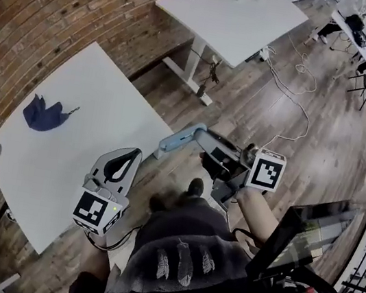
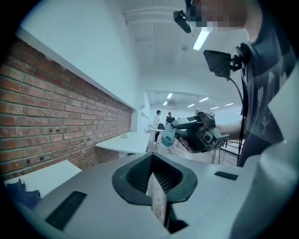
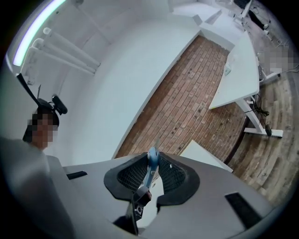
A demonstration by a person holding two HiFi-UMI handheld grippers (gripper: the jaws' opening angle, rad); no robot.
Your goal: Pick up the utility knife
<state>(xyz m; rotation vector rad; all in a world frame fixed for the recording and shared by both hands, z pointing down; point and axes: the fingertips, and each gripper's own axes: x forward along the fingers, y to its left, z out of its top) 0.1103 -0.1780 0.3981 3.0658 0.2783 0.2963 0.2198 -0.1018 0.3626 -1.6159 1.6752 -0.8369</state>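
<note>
Pick-up looked done: right gripper [image 3: 151, 173] pinched the knife [image 1: 178, 139] just off the table [image 1: 63, 157] edge, left gripper [image 2: 156, 189] pressed together, empty; next needed only a steady hold.

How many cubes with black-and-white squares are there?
2. One cube rides on the left gripper, the other cube on the right gripper, which holds the utility knife.

The right gripper [image 1: 206, 141], above the wooden plank floor [image 1: 320, 158], clamps a light blue utility knife [image 1: 178, 141]. The left gripper [image 1: 127, 157], jaws together, hangs at the edge of the white rectangular table [image 1: 63, 157], where 1 crumpled dark blue cloth [image 1: 44, 114] lies near the brick wall [image 1: 66, 11].
</note>
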